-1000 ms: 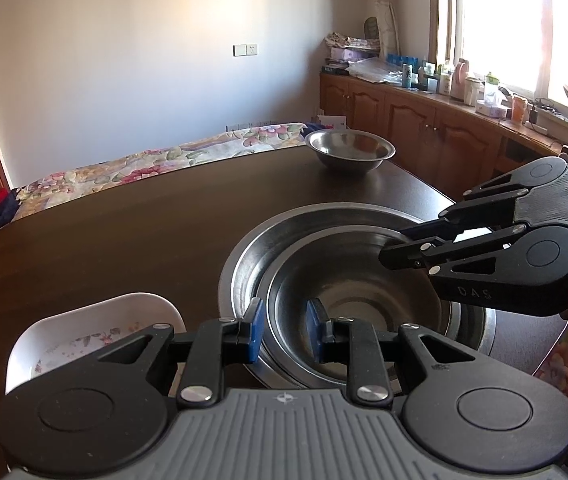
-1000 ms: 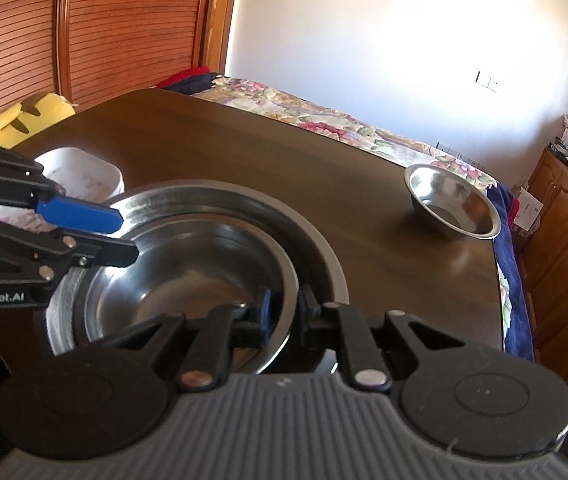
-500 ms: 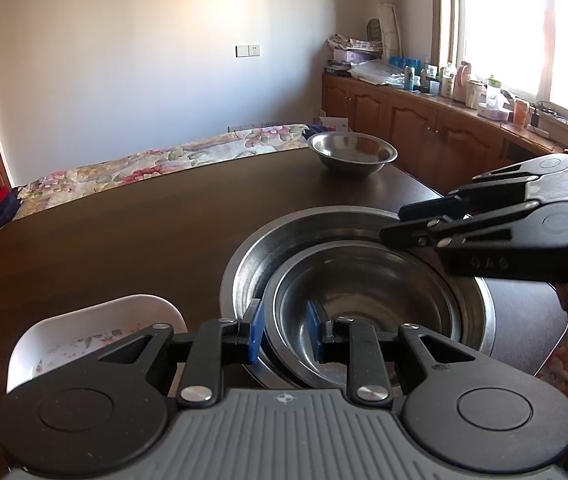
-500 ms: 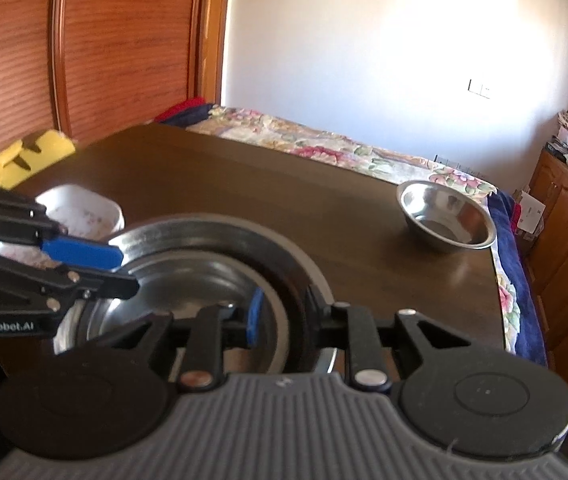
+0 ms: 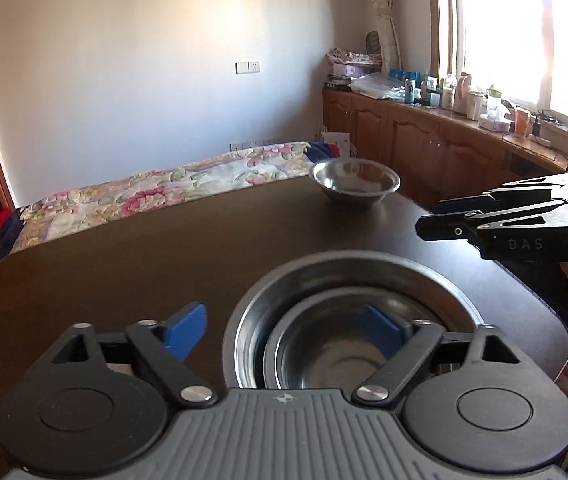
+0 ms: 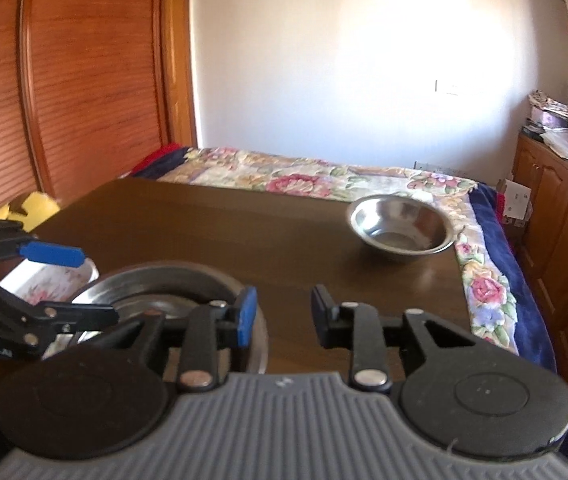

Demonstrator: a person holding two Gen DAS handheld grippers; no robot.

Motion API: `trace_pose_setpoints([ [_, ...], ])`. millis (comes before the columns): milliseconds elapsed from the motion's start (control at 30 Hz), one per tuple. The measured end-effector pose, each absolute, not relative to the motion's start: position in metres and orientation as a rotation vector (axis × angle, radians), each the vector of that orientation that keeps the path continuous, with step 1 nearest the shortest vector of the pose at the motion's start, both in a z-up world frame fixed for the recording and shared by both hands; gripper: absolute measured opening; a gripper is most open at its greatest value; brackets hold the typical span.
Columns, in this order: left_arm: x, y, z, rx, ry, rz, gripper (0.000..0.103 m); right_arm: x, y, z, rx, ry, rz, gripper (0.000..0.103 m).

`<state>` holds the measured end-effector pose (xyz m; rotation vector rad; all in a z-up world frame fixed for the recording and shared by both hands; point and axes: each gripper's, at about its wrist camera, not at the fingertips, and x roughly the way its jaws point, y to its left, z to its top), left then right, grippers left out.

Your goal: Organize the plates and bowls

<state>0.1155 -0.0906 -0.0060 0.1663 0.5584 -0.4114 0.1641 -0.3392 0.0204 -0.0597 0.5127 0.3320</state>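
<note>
Left jaws sprang apart; round steel bowls (image 5: 348, 320) nested

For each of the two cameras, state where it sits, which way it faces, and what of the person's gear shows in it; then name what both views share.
Left wrist: sits on the left gripper, jaws opening over the nested steel bowls, facing the window-side cabinets; the right gripper enters from the right.
Right wrist: sits on the right gripper, jaws opening with nothing between them, facing the wooden doors and bed; the left gripper enters from the left.
Shared: dark table, nested bowls, lone steel bowl, bed.
</note>
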Motion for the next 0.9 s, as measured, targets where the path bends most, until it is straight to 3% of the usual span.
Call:
trace_pose_setpoints([
  [67, 0.119, -0.093, -0.001, 0.171, 0.547, -0.410, 0.102, 0.168, -0.347, 0.023, -0.050, 0.499, 0.326, 0.041],
  [133, 0.125, -0.097, 0.004, 0.179, 0.542, -0.408, 0.103, 0.173, -0.355, 0.026, -0.048, 0.484, 0.319, 0.055],
  [333, 0.152, -0.115, 0.021, 0.198, 0.521, -0.420, 0.103, 0.200, -0.383, 0.031, -0.027, 0.456, 0.283, 0.069],
  [567, 0.191, -0.143, 0.037, 0.219, 0.529, -0.486, 0.099, 0.241, -0.406, 0.024, -0.021, 0.472, 0.264, 0.071],
  [900, 0.251, -0.179, 0.034, 0.256, 0.613, -0.556, 0.079, 0.289, -0.429, 0.002, 0.020, 0.526, 0.261, 0.070],
])
